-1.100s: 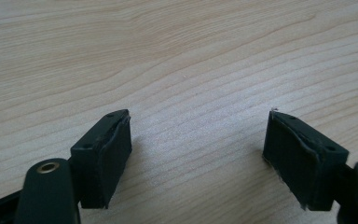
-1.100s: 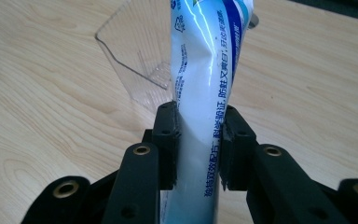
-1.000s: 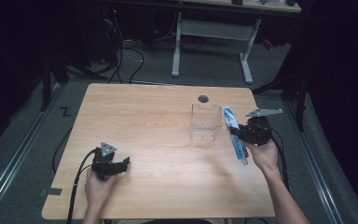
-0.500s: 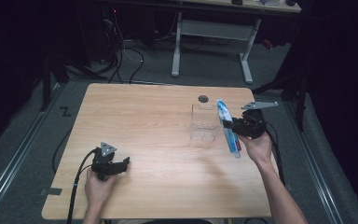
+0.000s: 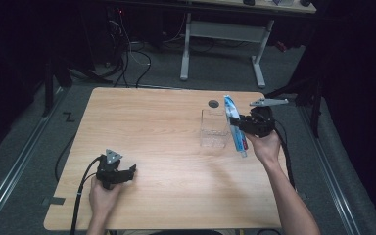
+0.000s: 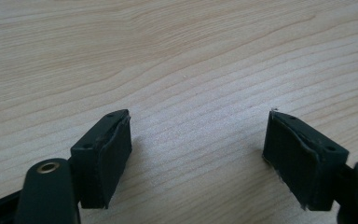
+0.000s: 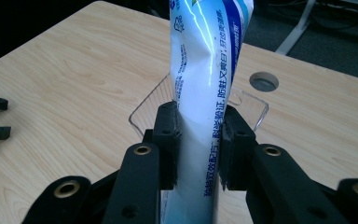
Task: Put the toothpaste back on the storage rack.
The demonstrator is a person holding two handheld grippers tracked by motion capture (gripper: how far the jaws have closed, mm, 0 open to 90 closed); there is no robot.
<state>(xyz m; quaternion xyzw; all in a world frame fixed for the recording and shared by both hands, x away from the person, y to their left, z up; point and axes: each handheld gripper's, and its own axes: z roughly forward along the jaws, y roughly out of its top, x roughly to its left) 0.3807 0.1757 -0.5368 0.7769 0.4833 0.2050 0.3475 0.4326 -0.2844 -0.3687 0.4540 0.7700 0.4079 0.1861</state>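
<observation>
Right hand-held gripper (image 5: 236,122) was clamped on a white-and-blue tube (image 5: 236,126), pads pressing its flat sides in the right gripper view (image 7: 200,140). Tube was lifted off the tabletop (image 5: 152,127), tilted, upper end toward the far edge, just beside and right of a clear box (image 5: 214,129). Box (image 7: 249,105) stood on the tabletop near a round hole (image 5: 213,103). Left hand-held gripper (image 5: 127,171) rested near the near-left edge, jaws wide apart, nothing between them; bare wood showed between its pads (image 6: 109,154).
</observation>
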